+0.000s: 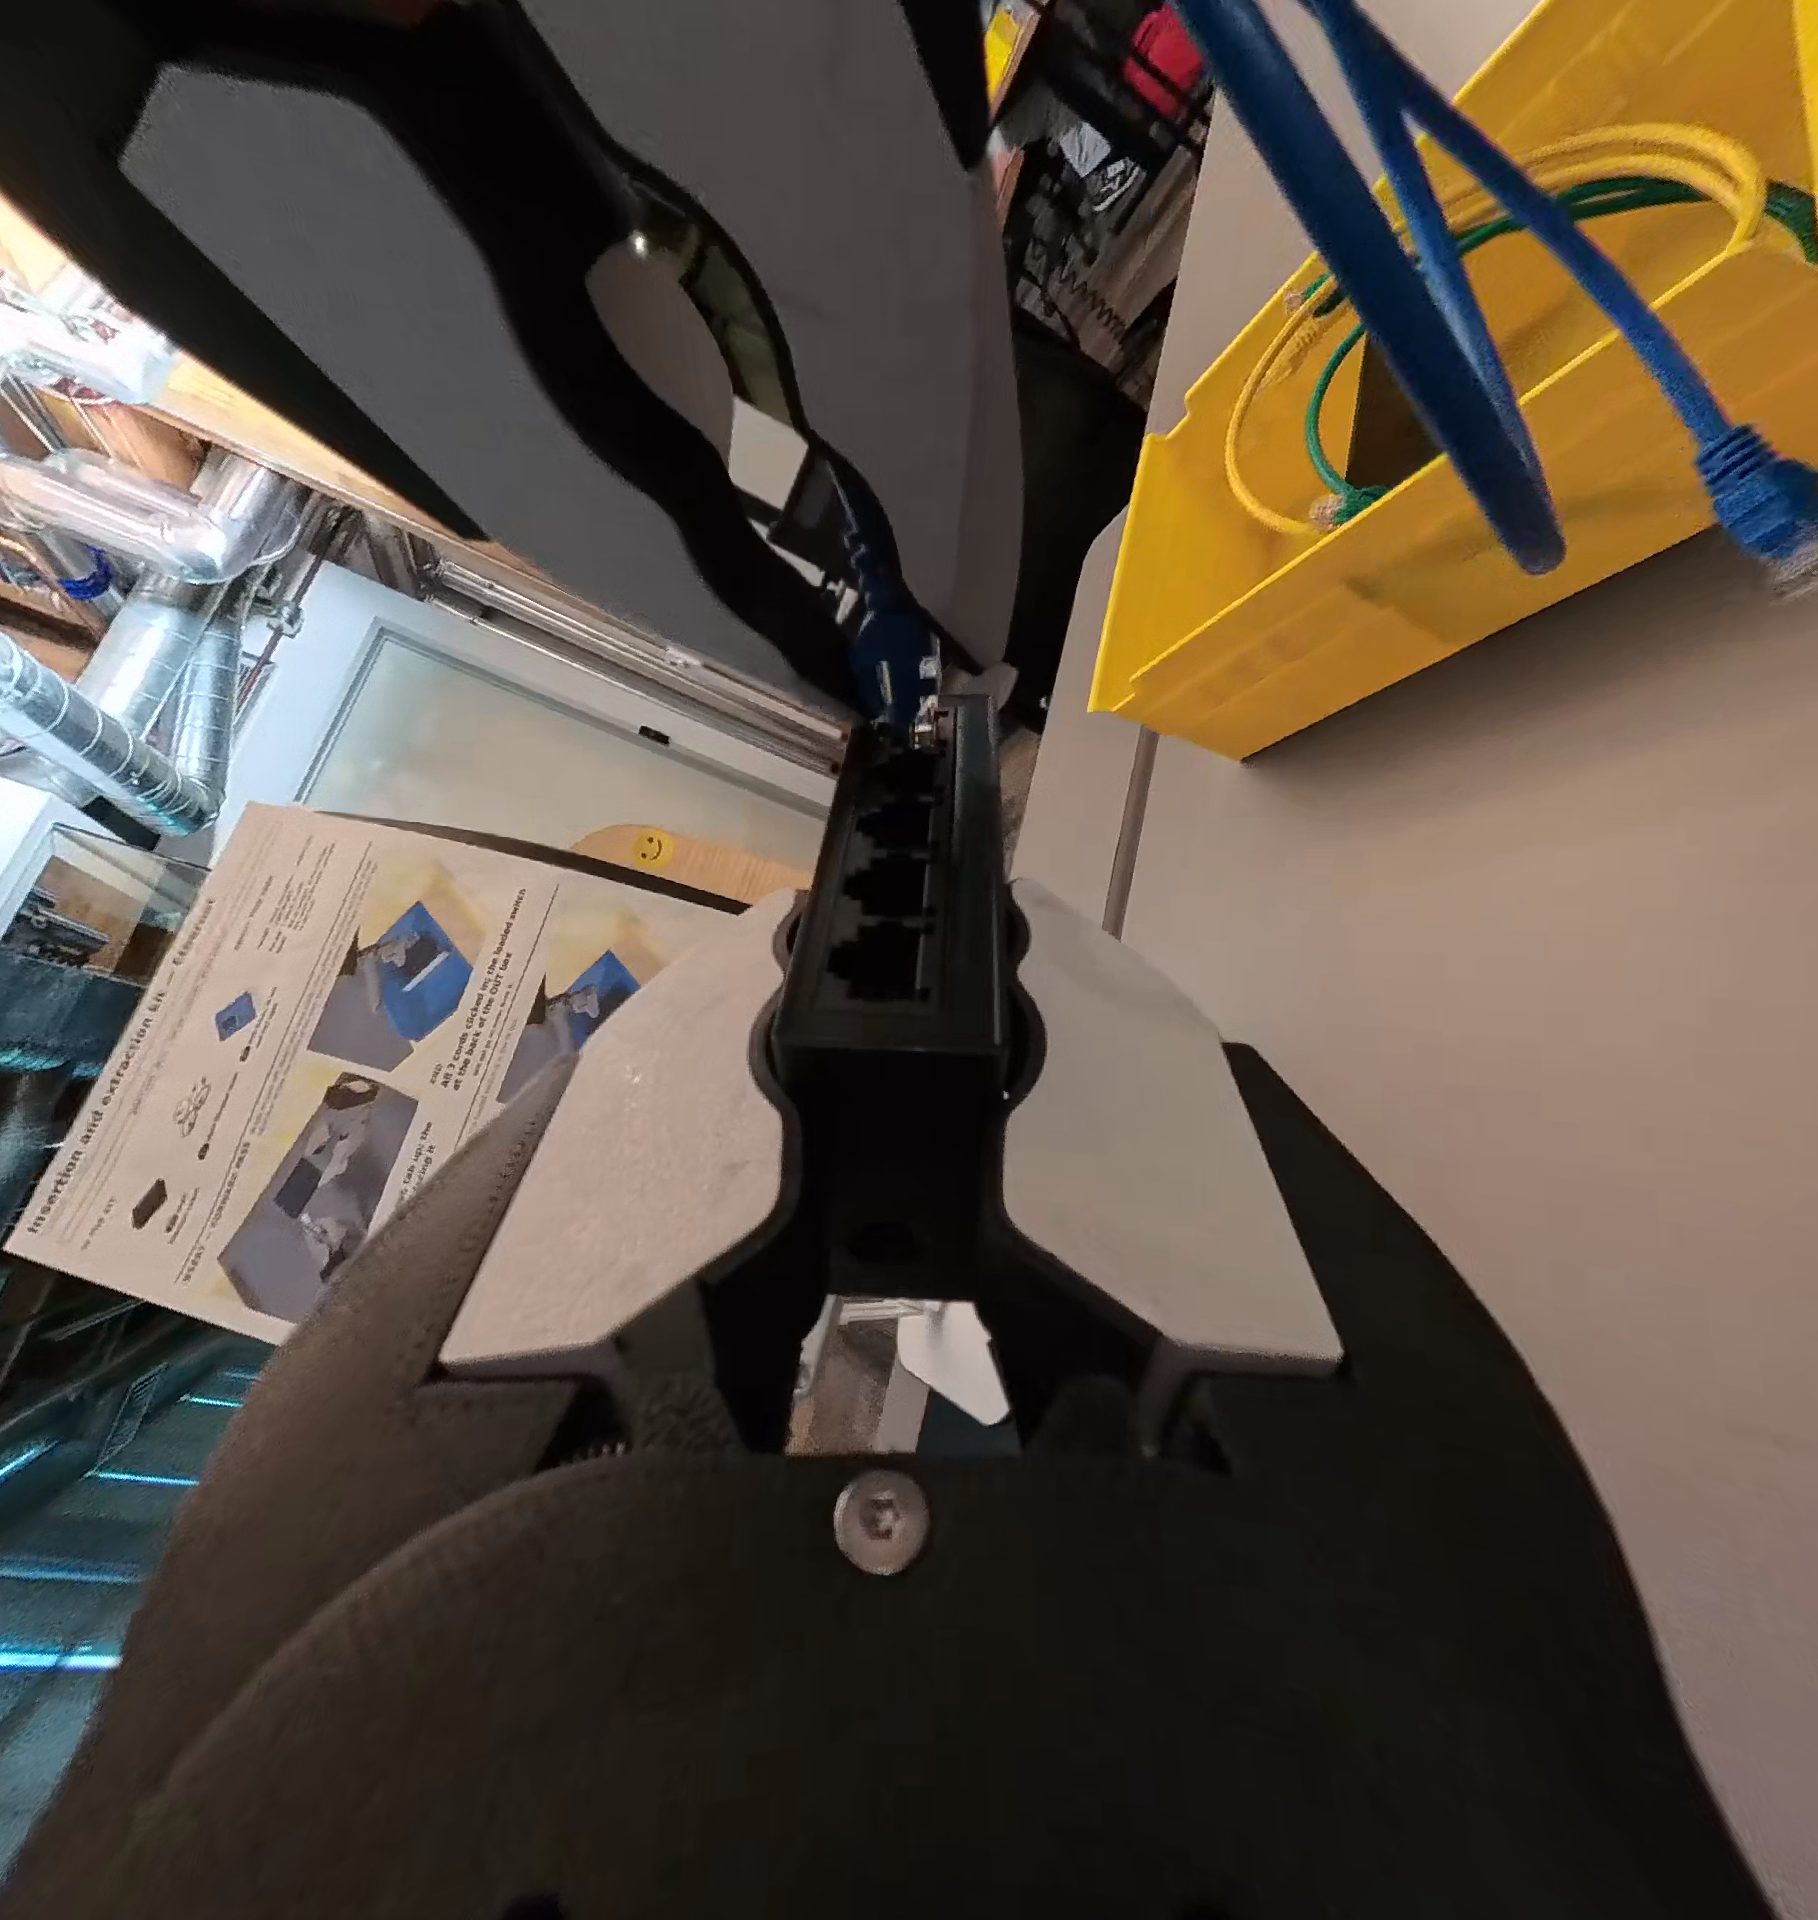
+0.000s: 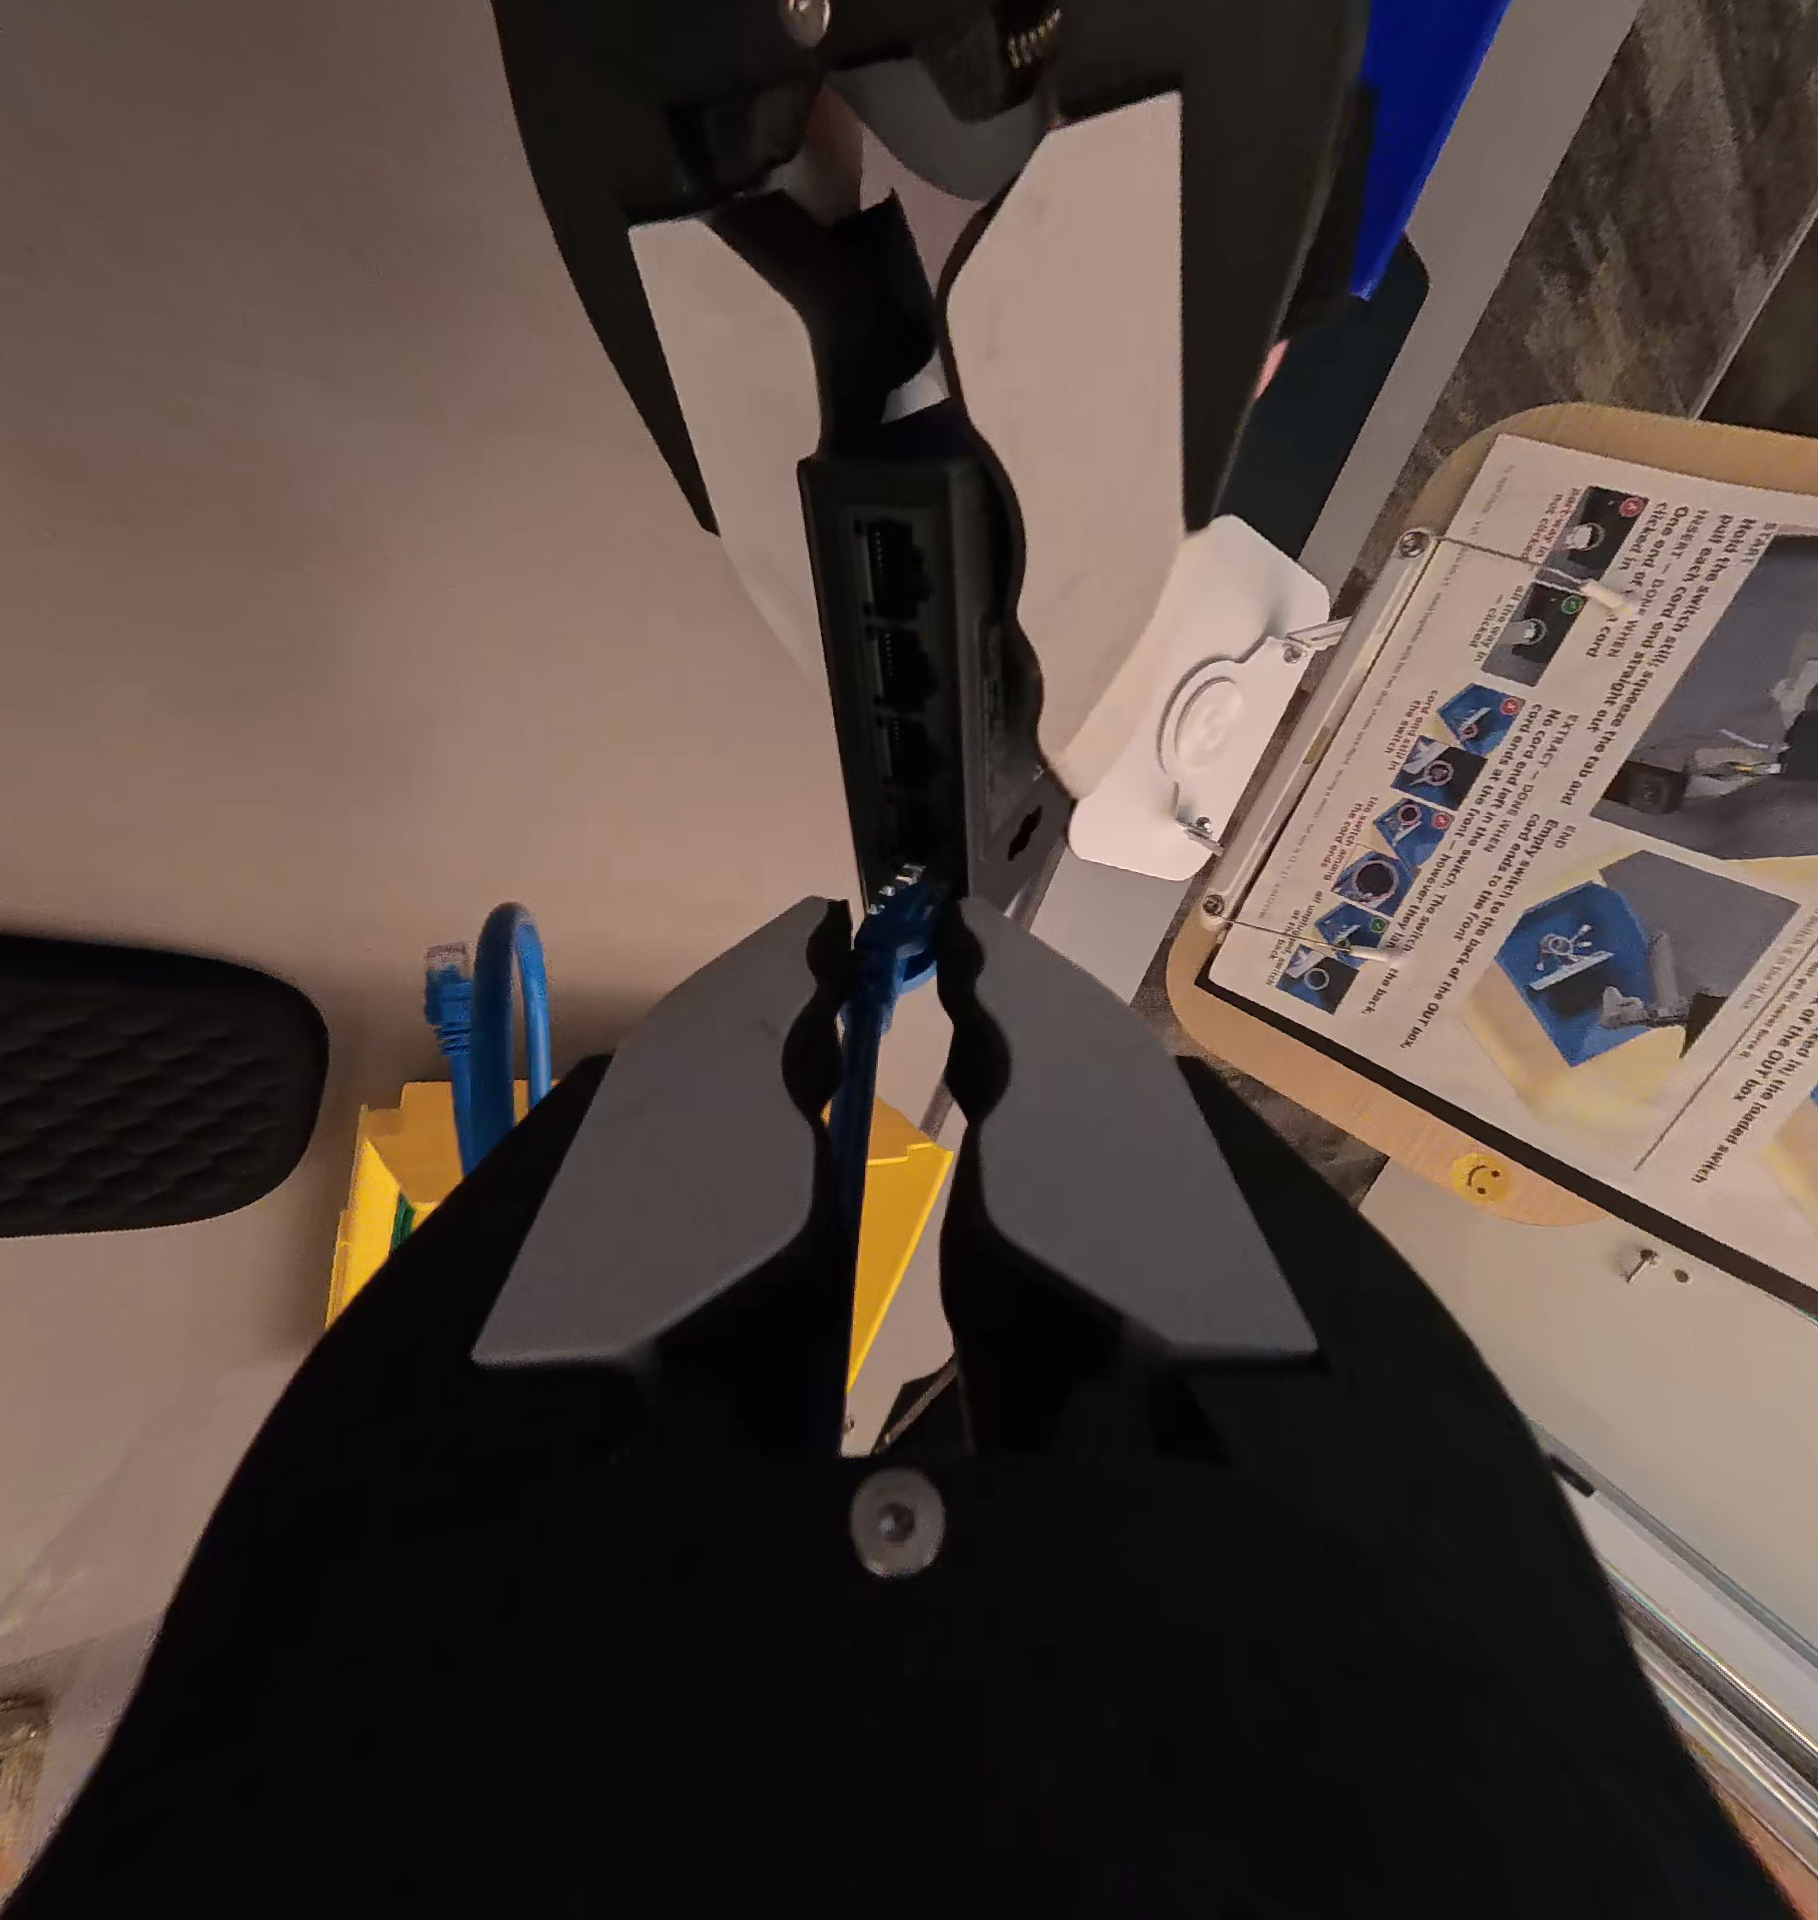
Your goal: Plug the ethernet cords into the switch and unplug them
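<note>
Switch clamped, plug at end port

Left gripper [image 1: 900, 1023] is closed on the rectangular black plastic switch [image 1: 889, 935]. Right gripper [image 2: 889, 940] pinches the blue cord [image 2: 869, 1039], its plug at the switch's nearest port.

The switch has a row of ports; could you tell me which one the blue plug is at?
The end port of the switch, nearest the right gripper, meets the blue plug. The other ports along the row show empty.
</note>
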### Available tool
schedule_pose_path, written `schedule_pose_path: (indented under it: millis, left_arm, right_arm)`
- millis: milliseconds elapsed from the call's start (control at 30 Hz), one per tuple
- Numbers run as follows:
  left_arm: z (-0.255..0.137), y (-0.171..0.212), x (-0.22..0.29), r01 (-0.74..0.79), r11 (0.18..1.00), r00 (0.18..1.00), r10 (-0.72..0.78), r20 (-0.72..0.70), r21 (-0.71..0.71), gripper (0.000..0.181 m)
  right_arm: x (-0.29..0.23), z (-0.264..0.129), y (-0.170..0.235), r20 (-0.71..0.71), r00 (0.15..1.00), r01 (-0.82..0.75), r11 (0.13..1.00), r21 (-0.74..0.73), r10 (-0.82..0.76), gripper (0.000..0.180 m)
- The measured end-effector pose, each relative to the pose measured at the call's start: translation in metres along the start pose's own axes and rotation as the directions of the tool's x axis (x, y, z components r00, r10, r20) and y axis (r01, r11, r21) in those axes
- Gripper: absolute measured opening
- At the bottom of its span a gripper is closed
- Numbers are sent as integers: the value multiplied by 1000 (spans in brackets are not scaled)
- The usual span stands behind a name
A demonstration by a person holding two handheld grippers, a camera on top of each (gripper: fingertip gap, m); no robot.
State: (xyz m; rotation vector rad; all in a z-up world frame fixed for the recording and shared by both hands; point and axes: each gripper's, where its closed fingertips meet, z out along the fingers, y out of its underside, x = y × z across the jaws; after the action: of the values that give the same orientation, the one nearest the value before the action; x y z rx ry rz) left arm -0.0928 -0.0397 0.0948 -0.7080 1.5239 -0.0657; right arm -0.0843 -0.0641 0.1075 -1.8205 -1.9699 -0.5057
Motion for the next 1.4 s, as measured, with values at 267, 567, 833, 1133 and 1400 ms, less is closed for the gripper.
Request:
schedule_pose_path:
  millis: [267, 567, 833, 1133, 1400]
  left_arm:
    - [1, -7, 4, 0, 1000, 1000, 0, -4, 18, 32]
    - [-15, -8, -31, -8, 999, 963, -6, 269, 49, 37]
    - [-16, 1, -35, -100, 994, 952, 109, 288, -43, 35]
    - [-12, 12, -36, -103, 991, 957, 121, 264, -82, 36]
    - [-35, 66, -93, 28, 946, 853, 146, 501, -323, 33]
  right_arm:
    - [-10, -5, 3, 16, 1000, 12, 1000, -18, -12, 17]
    - [21, -23, -22, -258, 965, 39, 999, 15, -34, 14]
    - [20, -16, -22, -289, 957, 23, 999, 47, -8, 15]
    - [24, -7, -19, -210, 975, 60, 997, -43, -68, 16]
    - [-15, 1, -27, 50, 999, 18, 999, -47, -15, 14]
